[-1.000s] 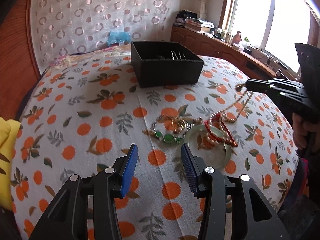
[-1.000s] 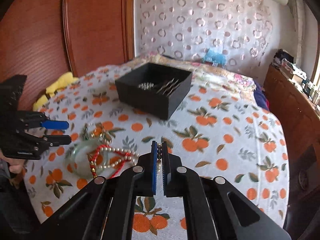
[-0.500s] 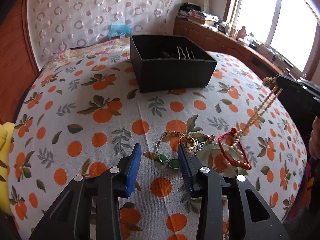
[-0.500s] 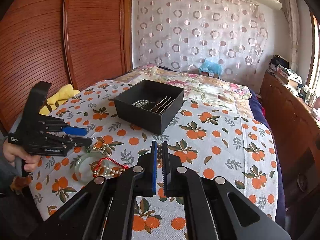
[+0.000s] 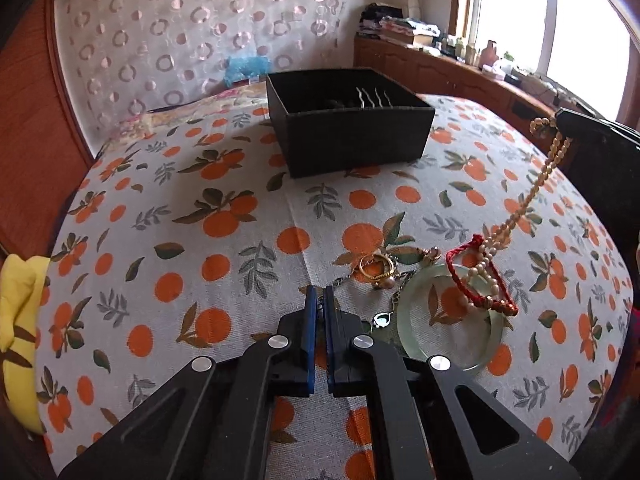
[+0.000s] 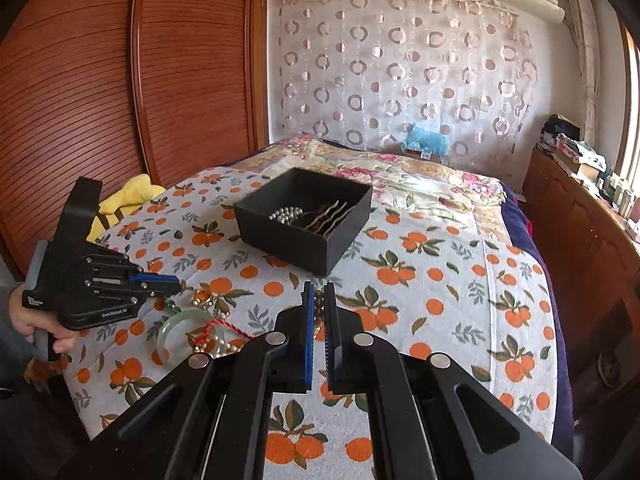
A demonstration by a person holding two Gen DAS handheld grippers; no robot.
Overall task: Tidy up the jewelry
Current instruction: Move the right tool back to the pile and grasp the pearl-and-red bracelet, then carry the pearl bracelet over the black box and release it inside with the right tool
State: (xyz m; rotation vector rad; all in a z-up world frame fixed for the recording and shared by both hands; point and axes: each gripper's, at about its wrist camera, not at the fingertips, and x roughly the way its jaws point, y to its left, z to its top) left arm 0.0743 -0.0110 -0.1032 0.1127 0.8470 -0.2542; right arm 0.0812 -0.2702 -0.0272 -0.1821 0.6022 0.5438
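A: Jewelry lies heaped on the orange-print bedspread [image 5: 224, 216], nearer the cameras than the black box [image 5: 352, 136]: a jade bangle [image 5: 448, 320], a gold ring [image 5: 376, 266], a red cord bracelet [image 5: 480, 276] and a thin chain bracelet [image 5: 348, 280] with green stones.

B: And the pearl necklace [image 5: 536, 188]?

A: The right gripper [image 6: 318, 300] has its jaws pressed together on one end of it, held up in the air on the window side of the box. The strand hangs down to the bangle and looks snagged through the red cord.

B: How will it handle?

A: Limp and light, probably. It should swing and drag the cord along. The bangle is rigid, smooth and likely brittle, so a grip across its rim seems safest.

B: The left gripper [image 5: 320, 300]?

A: Down on the bedspread at the heap's edge, jaws closed on the chain bracelet. That chain is fine and slippery, so the pinch may slide off.

B: What sits in the box?

A: Silver beads [image 6: 286, 214] and wavy hairpins [image 6: 330, 214].

B: Any writing?

A: White lettering on the left gripper's body reads roughly "GenRobot.AI". A smaller label by the handle is too small to read.
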